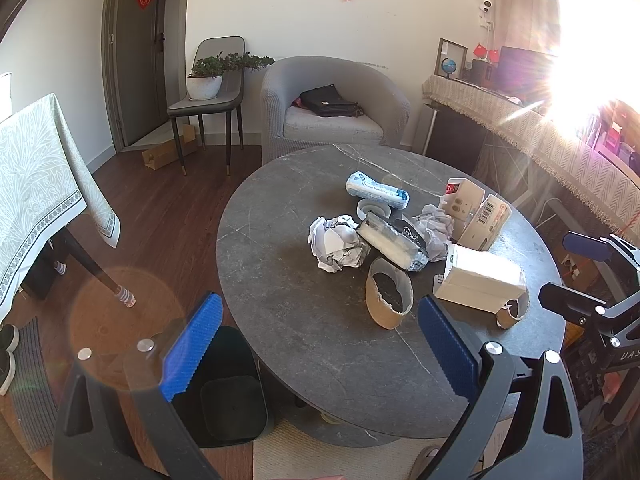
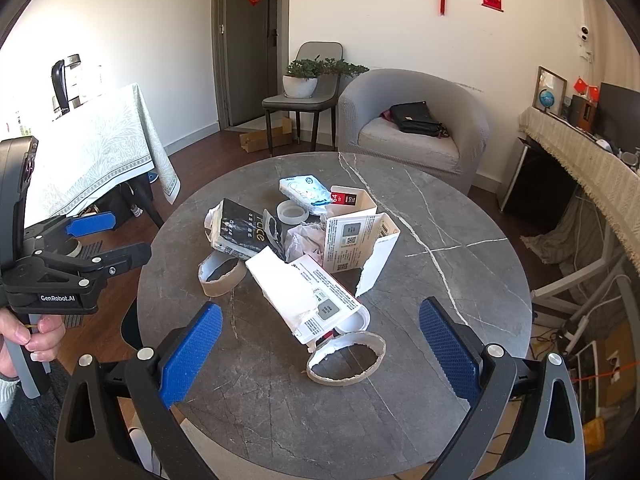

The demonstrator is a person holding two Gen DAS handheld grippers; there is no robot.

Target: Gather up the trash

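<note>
Both hand-held grippers, left (image 1: 316,344) and right (image 2: 320,344), spread wide and empty above the tabletop (image 2: 460,280), trash heaped mid-table, nearest cardboard ring (image 2: 347,358) likely to crush or skid off if pinched, black bin (image 1: 232,388) below the table edge.

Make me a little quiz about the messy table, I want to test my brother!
1. True or false: the left gripper is holding a piece of trash.
2. What stands on the floor beside the round table? A) a black bin B) a red bucket C) a blue basket
3. Fill in: the cardboard ring nearest the right gripper lies just in front of the torn white ____.

Key
1. False: both grippers are open and empty.
2. A, the black bin sits by the table's edge.
3. Box.
</note>
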